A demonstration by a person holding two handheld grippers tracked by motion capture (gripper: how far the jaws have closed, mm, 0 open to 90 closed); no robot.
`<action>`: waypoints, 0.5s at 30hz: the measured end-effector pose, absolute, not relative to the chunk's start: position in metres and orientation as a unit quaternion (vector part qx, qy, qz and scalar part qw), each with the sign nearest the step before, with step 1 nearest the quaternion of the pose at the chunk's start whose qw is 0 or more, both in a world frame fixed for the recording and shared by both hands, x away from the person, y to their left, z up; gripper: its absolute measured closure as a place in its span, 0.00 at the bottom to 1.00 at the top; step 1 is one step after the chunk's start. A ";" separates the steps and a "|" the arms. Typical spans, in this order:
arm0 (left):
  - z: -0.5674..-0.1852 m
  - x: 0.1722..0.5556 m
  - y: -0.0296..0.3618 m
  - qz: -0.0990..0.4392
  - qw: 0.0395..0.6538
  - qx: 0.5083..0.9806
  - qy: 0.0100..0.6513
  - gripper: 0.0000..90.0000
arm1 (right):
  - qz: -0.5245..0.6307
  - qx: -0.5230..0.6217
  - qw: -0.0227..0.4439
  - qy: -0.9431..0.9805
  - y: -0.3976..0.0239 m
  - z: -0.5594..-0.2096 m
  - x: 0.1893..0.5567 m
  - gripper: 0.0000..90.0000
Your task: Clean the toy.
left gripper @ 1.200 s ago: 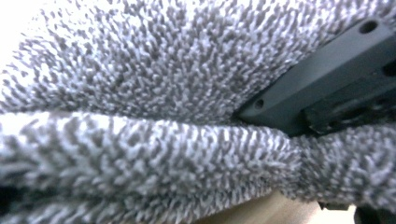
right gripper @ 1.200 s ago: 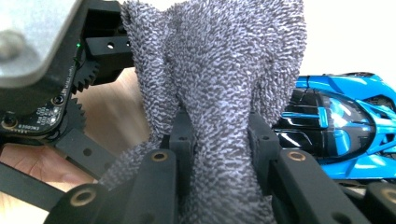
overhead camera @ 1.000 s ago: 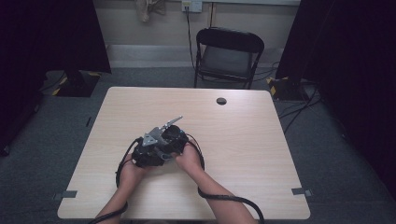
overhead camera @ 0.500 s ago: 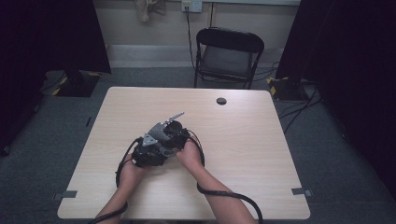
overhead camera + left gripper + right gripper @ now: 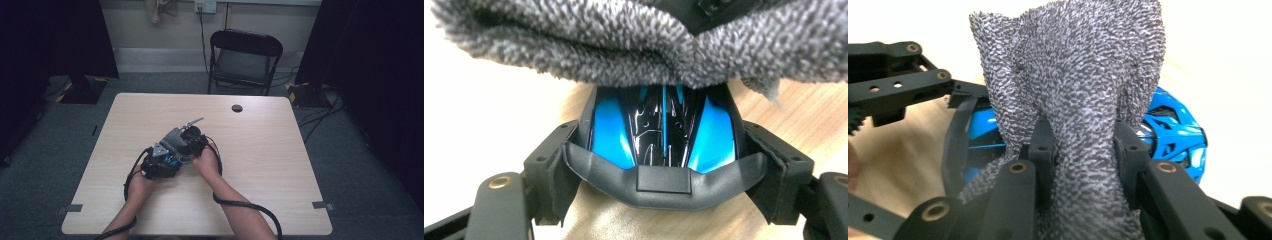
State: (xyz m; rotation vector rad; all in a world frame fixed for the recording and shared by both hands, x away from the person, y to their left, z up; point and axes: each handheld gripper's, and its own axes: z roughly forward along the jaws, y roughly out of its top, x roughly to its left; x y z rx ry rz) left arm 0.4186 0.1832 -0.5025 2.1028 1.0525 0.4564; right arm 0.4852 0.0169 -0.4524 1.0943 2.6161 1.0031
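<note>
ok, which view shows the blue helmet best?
Left gripper view: the blue helmet sits front-on between that gripper's jaws, visor and shell sharp, grey cloth above. Right gripper view: cloth hides most of it. High view: a small blue speck between the hands.

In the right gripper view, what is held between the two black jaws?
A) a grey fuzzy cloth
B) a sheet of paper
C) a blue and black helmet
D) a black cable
A: in the right gripper view the right gripper has its jaws closed on a bunched grey fuzzy cloth, while the blue and black helmet lies behind it.
</note>
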 end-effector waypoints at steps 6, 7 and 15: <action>-0.502 0.419 0.183 0.178 0.365 0.817 0.409 0.27 | 0.335 0.366 0.064 0.866 0.013 -0.453 0.490 0.75; -0.503 0.419 0.183 0.178 0.365 0.817 0.409 0.27 | 0.336 0.369 0.063 0.864 0.013 -0.453 0.490 0.75; -0.503 0.418 0.183 0.178 0.364 0.817 0.410 0.27 | 0.336 0.399 0.067 0.851 -0.002 -0.458 0.501 0.75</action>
